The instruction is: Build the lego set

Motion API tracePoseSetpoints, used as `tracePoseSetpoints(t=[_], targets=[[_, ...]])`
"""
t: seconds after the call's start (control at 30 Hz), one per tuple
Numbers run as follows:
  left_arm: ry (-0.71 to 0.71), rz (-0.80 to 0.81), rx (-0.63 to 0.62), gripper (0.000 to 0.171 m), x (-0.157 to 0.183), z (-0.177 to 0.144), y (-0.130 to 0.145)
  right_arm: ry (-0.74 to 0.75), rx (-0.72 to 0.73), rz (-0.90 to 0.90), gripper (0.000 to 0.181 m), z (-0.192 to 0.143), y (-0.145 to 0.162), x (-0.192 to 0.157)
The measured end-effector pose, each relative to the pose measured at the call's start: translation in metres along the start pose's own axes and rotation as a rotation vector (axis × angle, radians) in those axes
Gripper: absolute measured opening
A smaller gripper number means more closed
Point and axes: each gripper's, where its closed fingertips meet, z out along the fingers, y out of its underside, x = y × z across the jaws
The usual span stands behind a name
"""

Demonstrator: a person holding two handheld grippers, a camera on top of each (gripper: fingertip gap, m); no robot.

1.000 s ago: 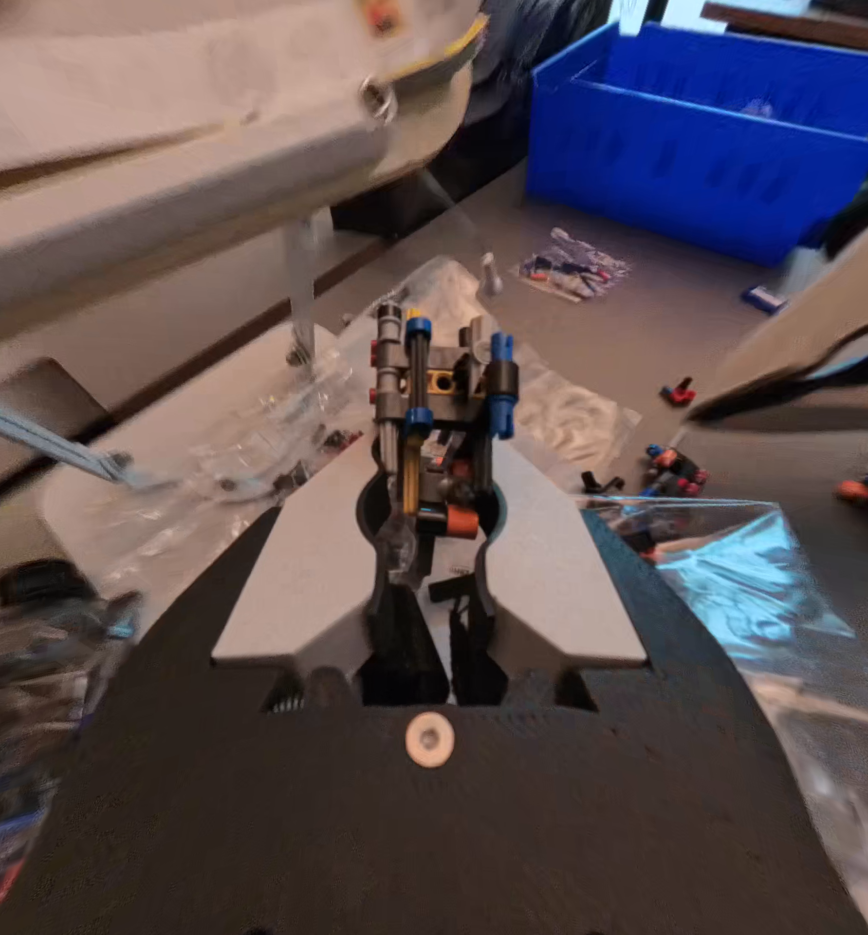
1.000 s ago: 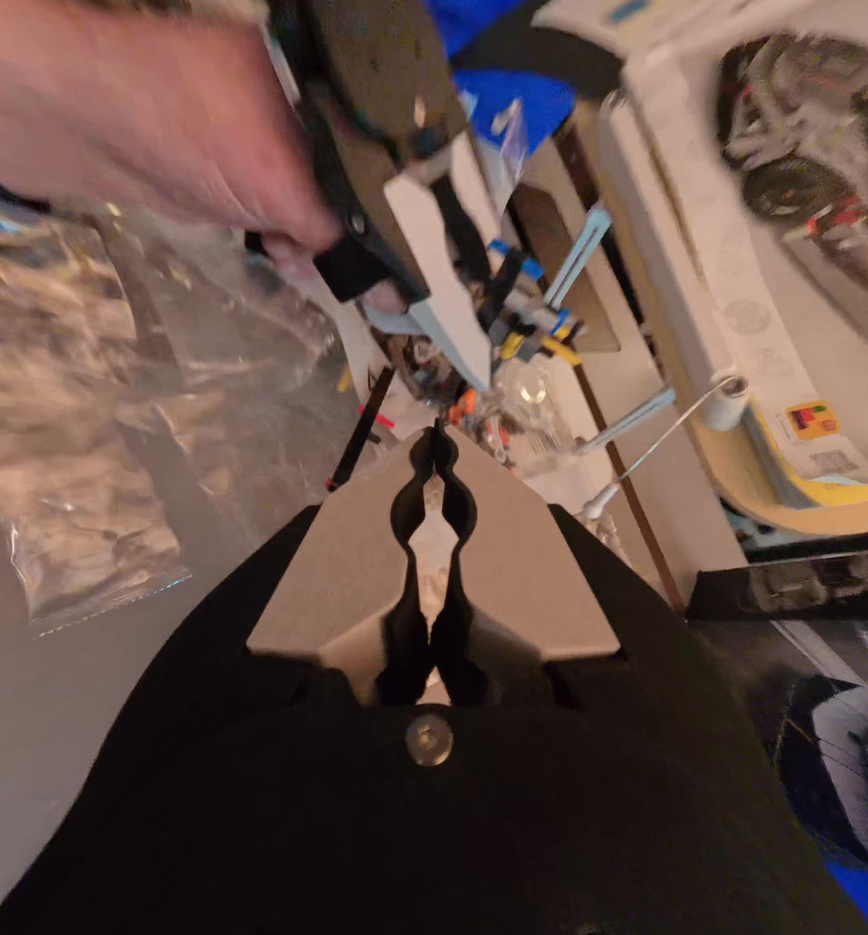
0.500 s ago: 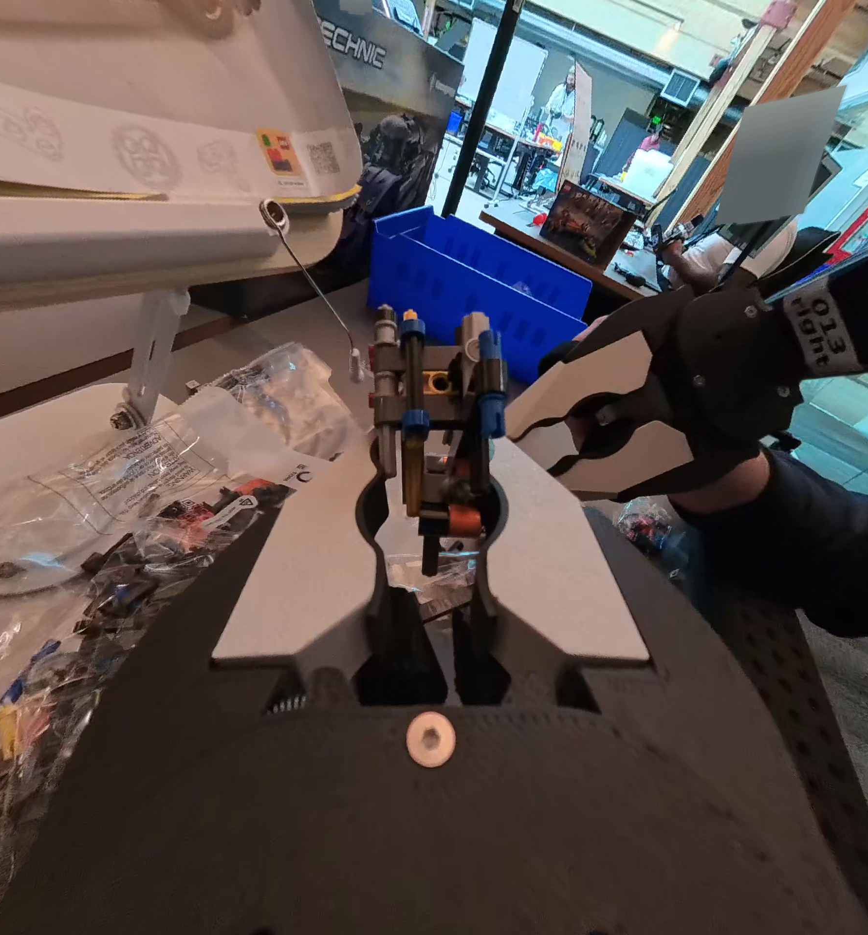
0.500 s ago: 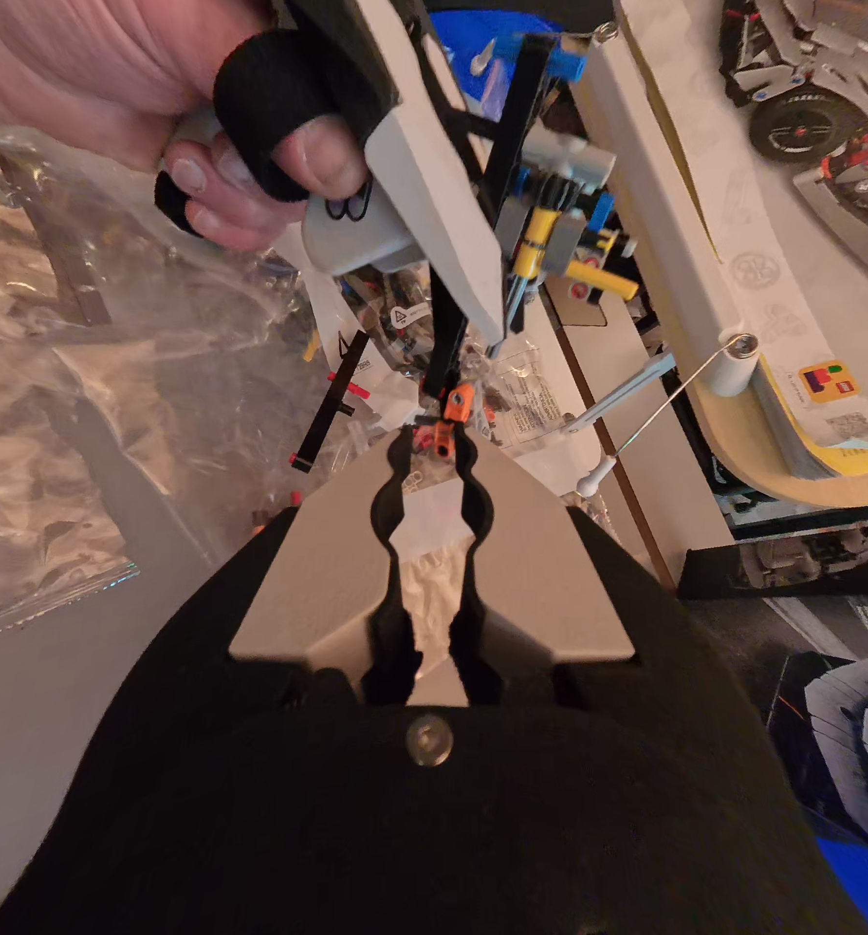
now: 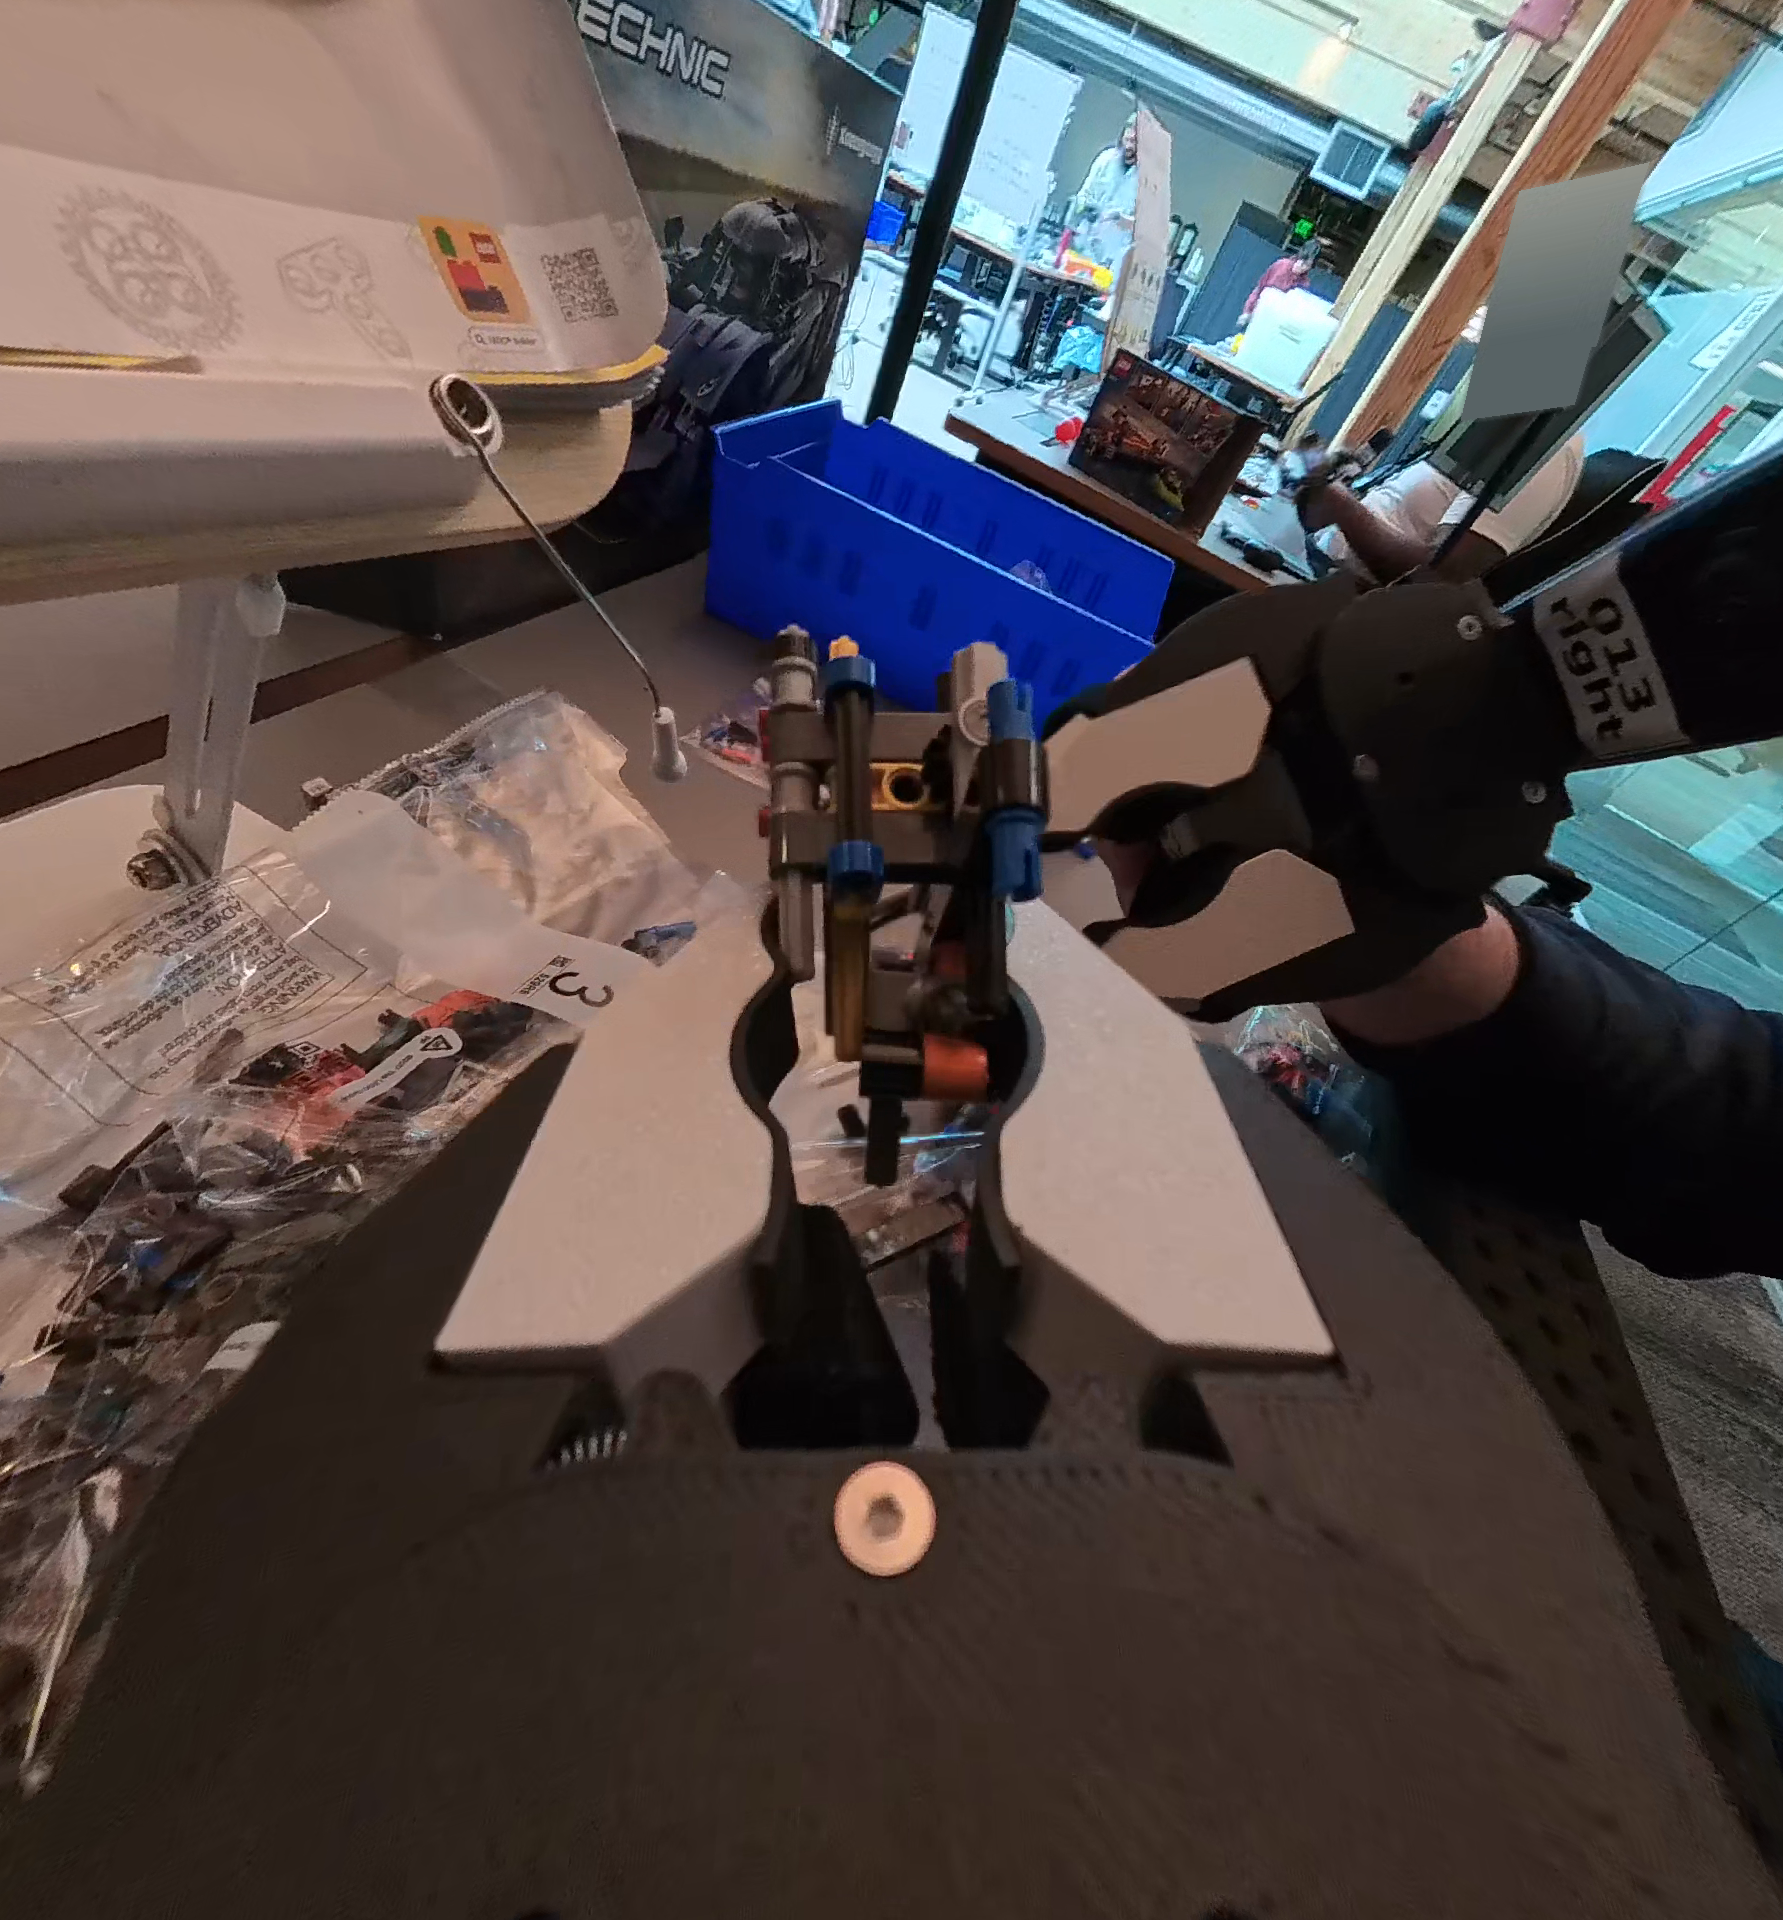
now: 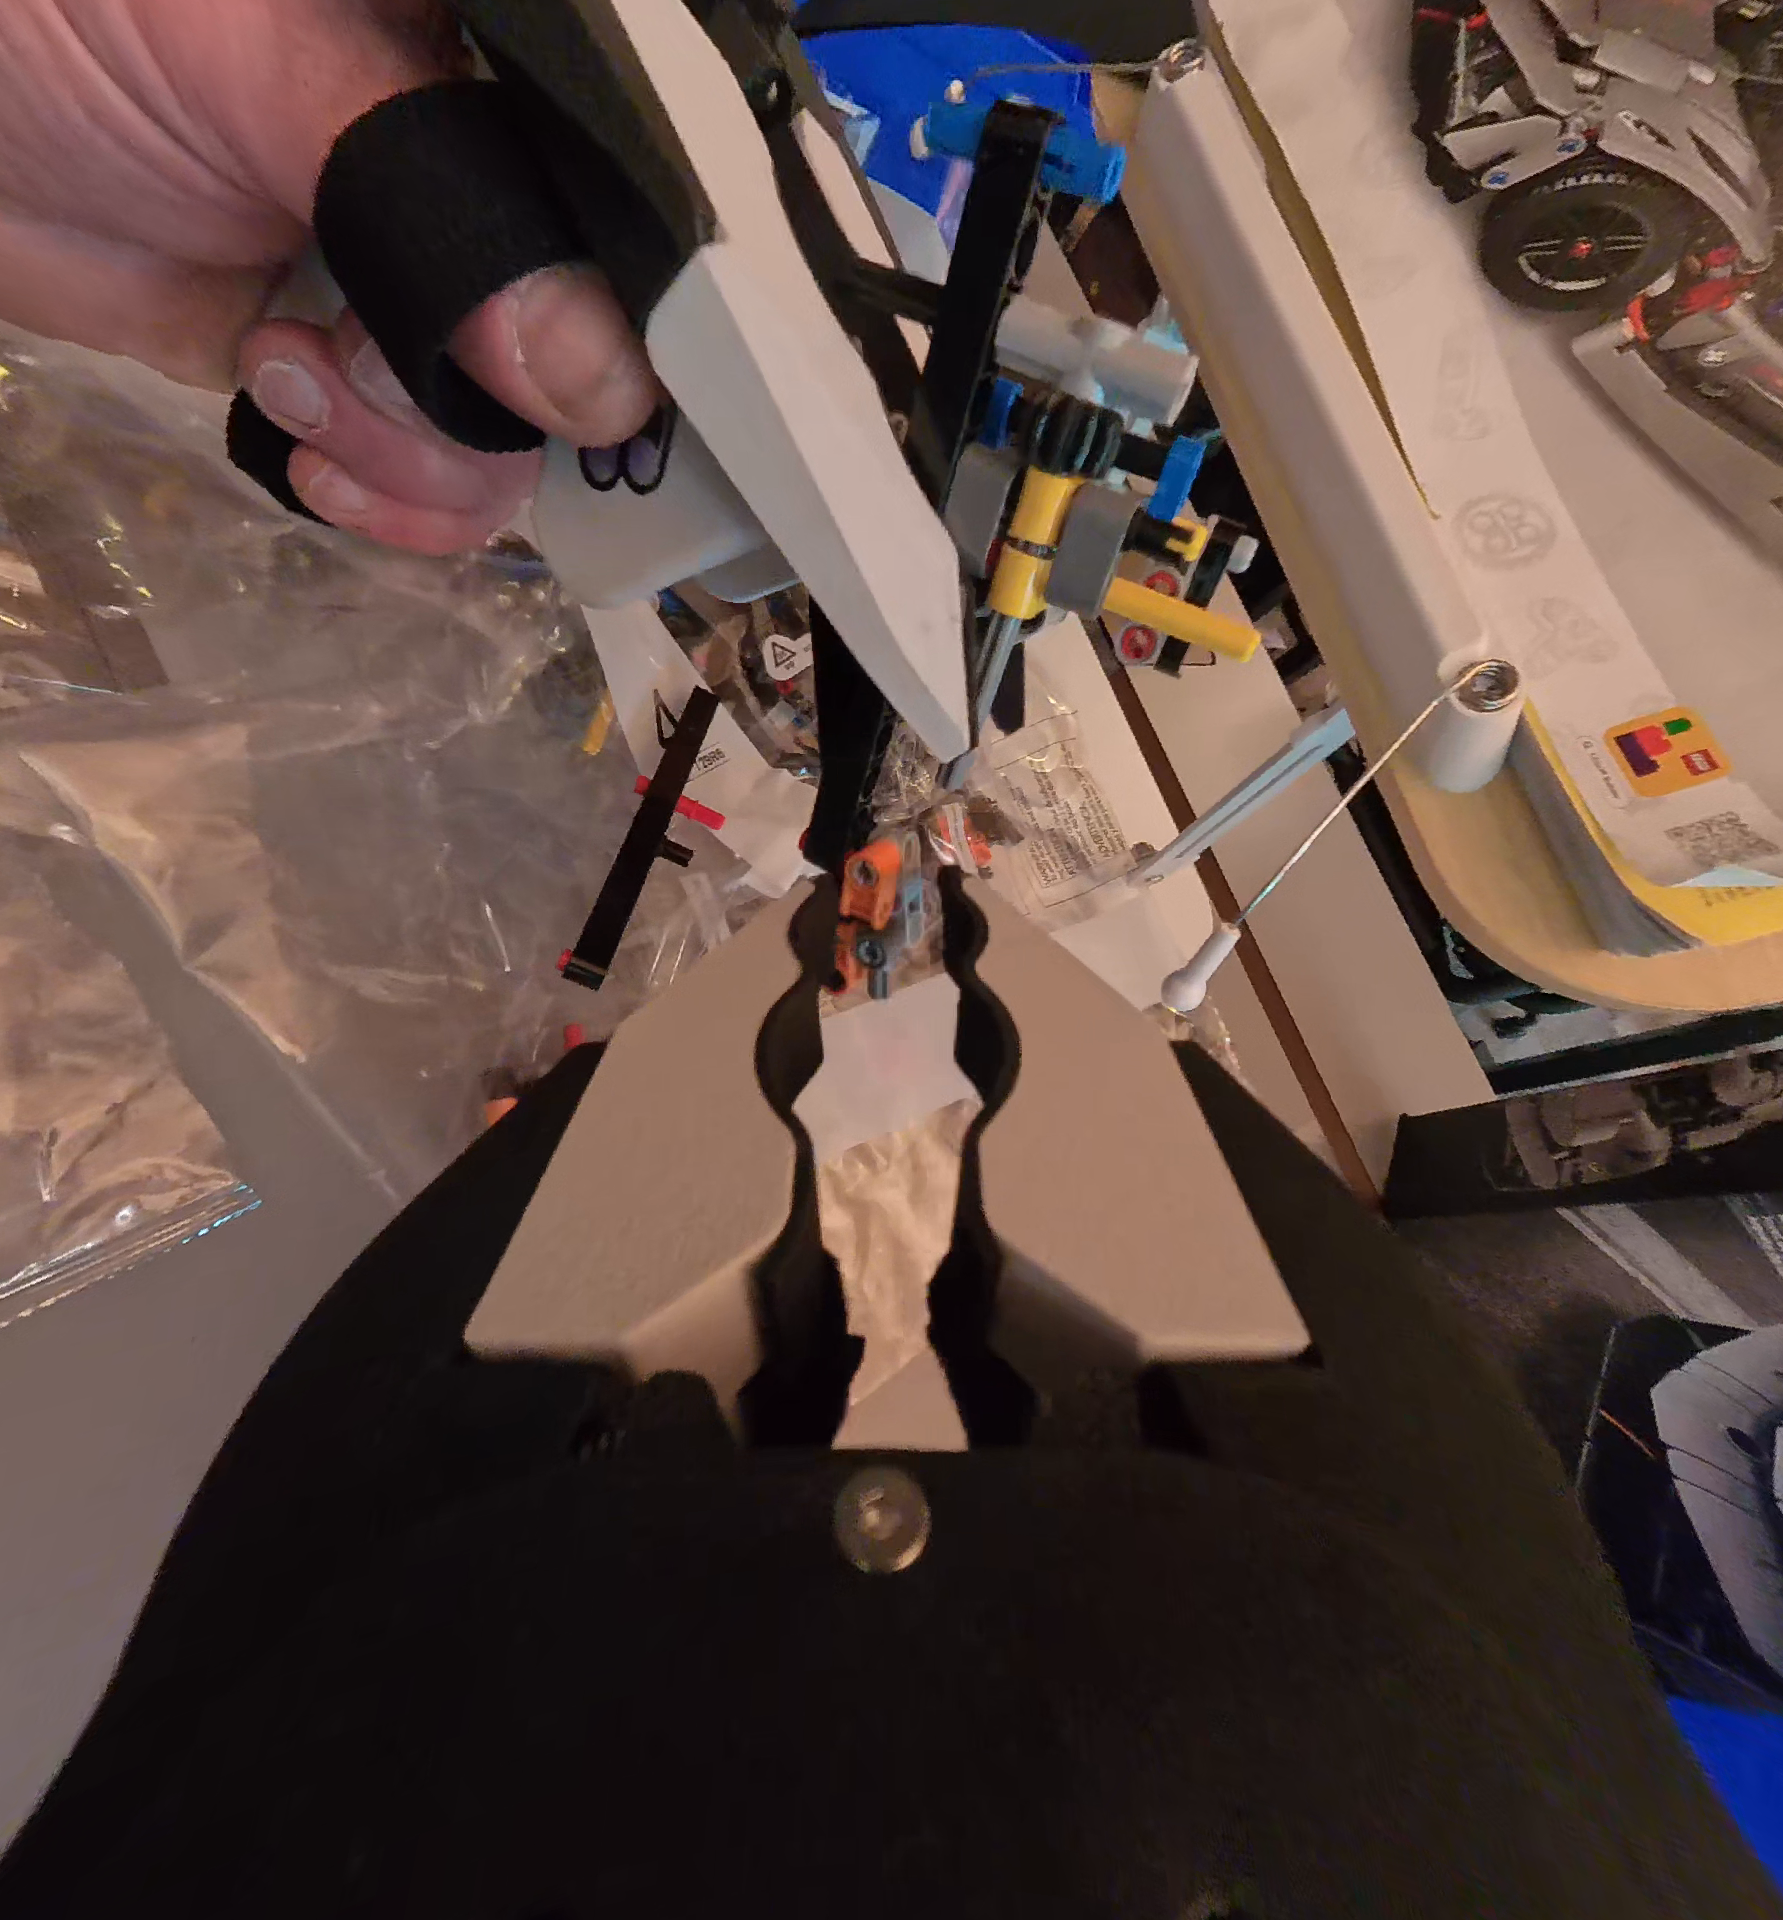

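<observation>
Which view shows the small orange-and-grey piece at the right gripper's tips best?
Right wrist view: the orange-and-grey piece sits sharp and unobstructed between the right gripper fingers. In the left wrist view that gripper appears side-on beside the lego assembly, and the piece can't be made out.

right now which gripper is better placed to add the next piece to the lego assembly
Right, probably. The left gripper is clamped on the lego assembly, so it is occupied. The right gripper sits beside the assembly with its jaws parted and appears empty.
</observation>
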Motion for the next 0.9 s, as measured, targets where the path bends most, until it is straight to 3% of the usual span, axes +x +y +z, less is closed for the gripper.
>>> tracePoseSetpoints(t=[0.47, 0.9], targets=[[0.017, 0.038, -0.016, 0.030, 0.007, 0.001, 0.001, -0.032, -0.010, -0.013, 0.011, -0.005, 0.002, -0.001], [-0.013, -0.024, 0.004, 0.030, -0.002, -0.002, -0.002, 0.197, -0.133, -0.266, 0.007, -0.010, -0.002, 0.008]])
